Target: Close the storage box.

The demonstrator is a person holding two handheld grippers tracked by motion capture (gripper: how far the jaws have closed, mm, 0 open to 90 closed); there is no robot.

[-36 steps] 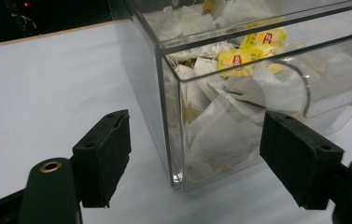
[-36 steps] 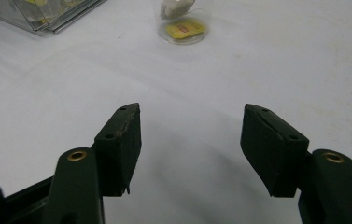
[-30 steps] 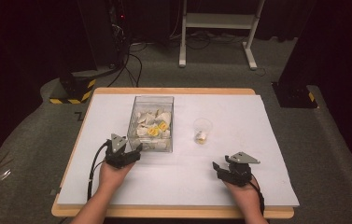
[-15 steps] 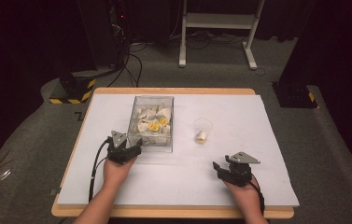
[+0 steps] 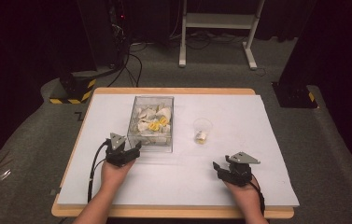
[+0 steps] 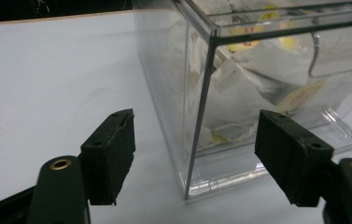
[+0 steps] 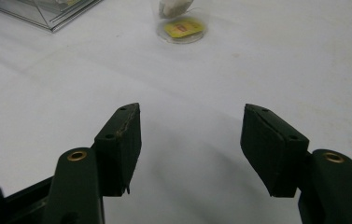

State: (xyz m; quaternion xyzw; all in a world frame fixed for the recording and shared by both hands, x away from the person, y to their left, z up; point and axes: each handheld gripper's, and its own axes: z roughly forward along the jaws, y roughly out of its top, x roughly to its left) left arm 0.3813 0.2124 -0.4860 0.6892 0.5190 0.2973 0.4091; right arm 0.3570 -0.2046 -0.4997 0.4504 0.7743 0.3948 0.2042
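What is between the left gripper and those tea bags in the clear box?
The clear box's own wall. The left gripper faces its near corner from the side with jaws open, touching nothing. The tea bags lie behind that wall; the box looks open on top, so that way seems free.

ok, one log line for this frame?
left gripper: open, jaws just reopening, at clear box corner | right gripper: open, empty | cup: one tea bag inside
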